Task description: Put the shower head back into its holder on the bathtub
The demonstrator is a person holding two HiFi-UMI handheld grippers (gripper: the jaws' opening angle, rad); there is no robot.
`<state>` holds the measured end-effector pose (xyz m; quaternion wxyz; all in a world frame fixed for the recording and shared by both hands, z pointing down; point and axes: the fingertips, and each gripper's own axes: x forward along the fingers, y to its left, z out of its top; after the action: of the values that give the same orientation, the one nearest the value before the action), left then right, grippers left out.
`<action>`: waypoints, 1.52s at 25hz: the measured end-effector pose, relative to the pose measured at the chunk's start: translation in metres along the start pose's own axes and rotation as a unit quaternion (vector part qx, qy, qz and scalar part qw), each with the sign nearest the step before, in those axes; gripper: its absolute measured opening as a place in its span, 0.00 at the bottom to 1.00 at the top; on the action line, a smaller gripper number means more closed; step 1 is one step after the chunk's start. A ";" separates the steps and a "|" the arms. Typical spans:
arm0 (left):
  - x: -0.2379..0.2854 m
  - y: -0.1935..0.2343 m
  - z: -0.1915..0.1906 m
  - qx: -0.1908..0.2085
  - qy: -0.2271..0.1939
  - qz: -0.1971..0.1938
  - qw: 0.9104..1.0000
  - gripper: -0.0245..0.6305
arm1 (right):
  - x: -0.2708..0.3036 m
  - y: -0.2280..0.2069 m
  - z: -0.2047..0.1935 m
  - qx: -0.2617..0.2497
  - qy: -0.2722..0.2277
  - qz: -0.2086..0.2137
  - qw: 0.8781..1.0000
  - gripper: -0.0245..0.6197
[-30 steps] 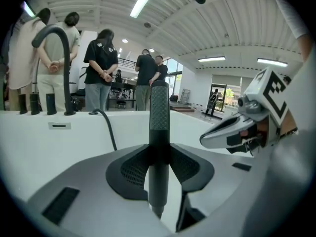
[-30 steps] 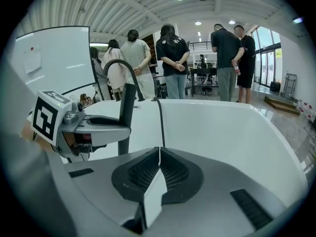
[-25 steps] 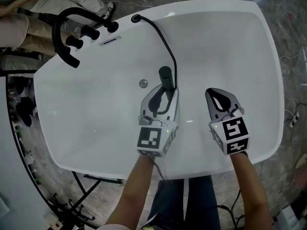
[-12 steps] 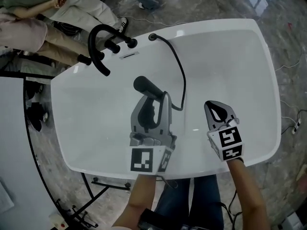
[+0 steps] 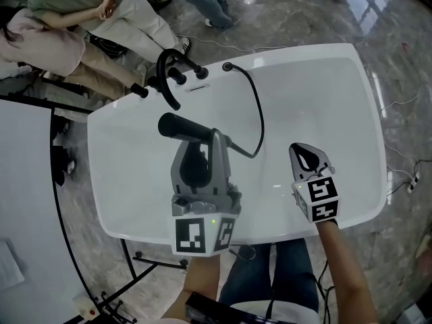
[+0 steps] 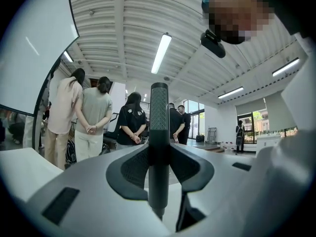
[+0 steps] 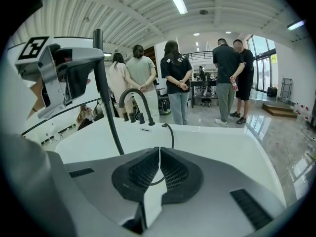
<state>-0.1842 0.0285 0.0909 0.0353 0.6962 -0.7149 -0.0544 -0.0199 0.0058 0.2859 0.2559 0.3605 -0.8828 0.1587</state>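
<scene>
My left gripper [image 5: 214,138] is shut on the black stick-shaped shower head [image 5: 183,127], held level above the white bathtub [image 5: 351,100]; its free end points toward the black faucet set [image 5: 169,74] on the far rim. In the left gripper view the shower head [image 6: 159,112] stands upright between the pads. Its black hose [image 5: 259,117] loops back to a socket [image 5: 227,66] in the rim. My right gripper [image 5: 303,151] hovers over the tub's near right part, shut and holding nothing. In the right gripper view the pads [image 7: 173,174] meet, and the hose [image 7: 111,120] hangs at left.
Several people [image 7: 177,78] stand on the marble floor beyond the tub's far rim, close to the faucet [image 7: 134,102]. A black metal stand [image 5: 101,268] and a white panel [image 5: 27,201] are at the tub's left. Cables [image 5: 405,174] lie on the floor at right.
The left gripper has lifted the shower head up out of the tub and swung its end toward the faucet. The hose has risen with it. The right gripper rose a little, still shut.
</scene>
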 end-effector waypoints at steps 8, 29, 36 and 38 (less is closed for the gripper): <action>-0.014 0.002 0.056 -0.005 -0.033 0.014 0.999 0.23 | -0.013 0.003 0.013 0.004 0.000 -0.007 1.000 0.05; -0.026 0.016 0.170 0.007 -0.097 0.002 0.995 0.23 | -0.020 0.036 0.057 0.004 -0.015 -0.006 1.000 0.05; -0.029 0.011 0.203 0.023 -0.113 -0.010 0.993 0.23 | -0.031 0.042 0.086 -0.008 -0.041 -0.007 0.999 0.05; -0.030 0.007 0.217 0.033 -0.121 -0.022 0.992 0.23 | -0.034 0.044 0.093 -0.015 -0.047 -0.005 0.999 0.05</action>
<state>-0.2180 0.0645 -0.1225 -0.0760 0.7011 -0.6995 -0.1157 -0.0623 0.0121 0.1862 0.2206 0.3680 -0.8942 0.1274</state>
